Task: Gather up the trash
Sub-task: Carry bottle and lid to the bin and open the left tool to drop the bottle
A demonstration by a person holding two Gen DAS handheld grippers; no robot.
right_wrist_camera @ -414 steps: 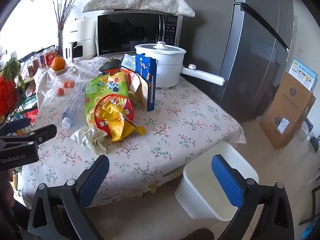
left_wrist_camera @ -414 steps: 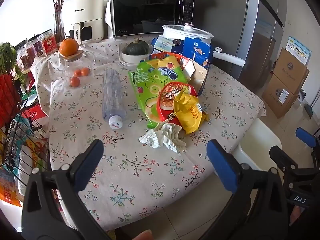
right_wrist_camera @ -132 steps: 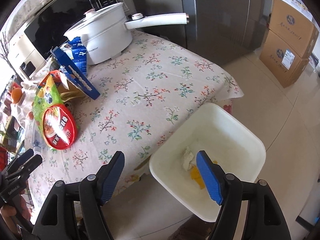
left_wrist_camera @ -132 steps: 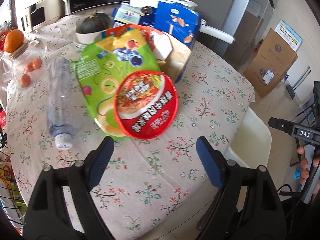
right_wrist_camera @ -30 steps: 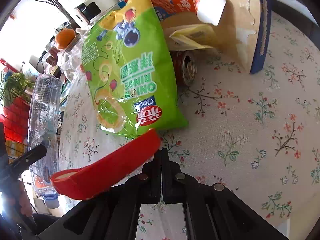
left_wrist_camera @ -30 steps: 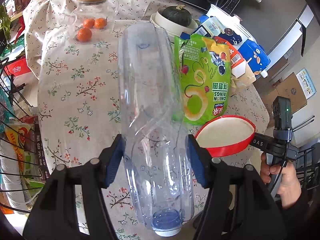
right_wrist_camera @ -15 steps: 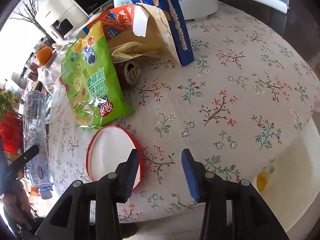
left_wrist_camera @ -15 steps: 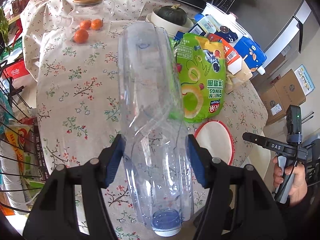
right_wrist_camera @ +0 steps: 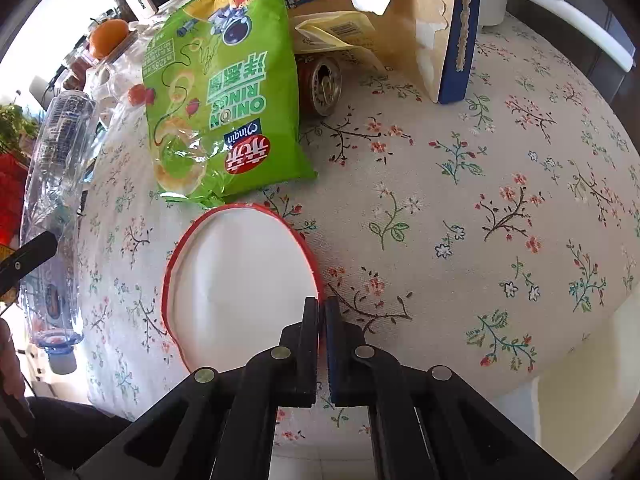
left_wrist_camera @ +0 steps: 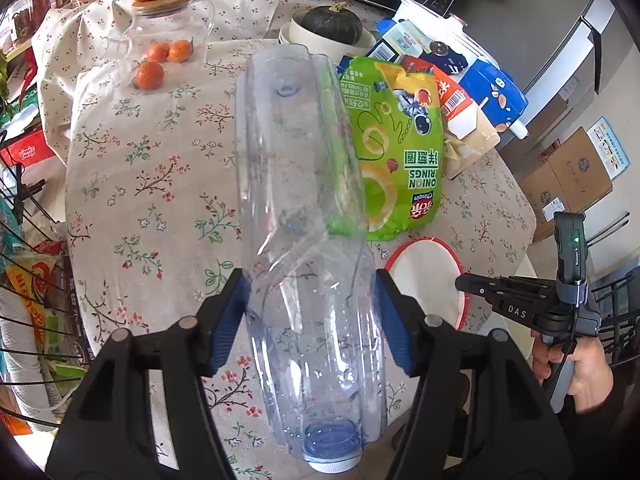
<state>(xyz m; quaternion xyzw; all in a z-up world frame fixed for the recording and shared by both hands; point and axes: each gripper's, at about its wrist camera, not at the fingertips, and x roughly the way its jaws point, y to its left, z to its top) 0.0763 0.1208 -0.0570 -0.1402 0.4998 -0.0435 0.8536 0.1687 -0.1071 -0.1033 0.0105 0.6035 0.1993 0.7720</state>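
My left gripper (left_wrist_camera: 312, 320) is shut on a crumpled clear plastic bottle (left_wrist_camera: 304, 208), cap toward me, held above the table; the bottle also shows in the right wrist view (right_wrist_camera: 52, 200). My right gripper (right_wrist_camera: 322, 312) is shut on the red rim of a round noodle-bowl lid (right_wrist_camera: 240, 280), white side up, lying on the floral tablecloth (right_wrist_camera: 500, 184); the lid also shows in the left wrist view (left_wrist_camera: 424, 280). A green onion-rings bag (right_wrist_camera: 220, 104), a drink can (right_wrist_camera: 326, 84) and a torn blue carton (right_wrist_camera: 440, 28) lie behind it.
A glass jar with an orange on top (left_wrist_camera: 160, 4), small oranges (left_wrist_camera: 150, 74), a bowl with a dark squash (left_wrist_camera: 328, 28) and a white pot (left_wrist_camera: 436, 20) stand at the back. A wire rack (left_wrist_camera: 24, 280) is left. Cardboard boxes (left_wrist_camera: 572, 176) sit on the floor right.
My right gripper has closed onto the lid's rim after being open half a second ago. The left gripper keeps holding the bottle, nearly still.
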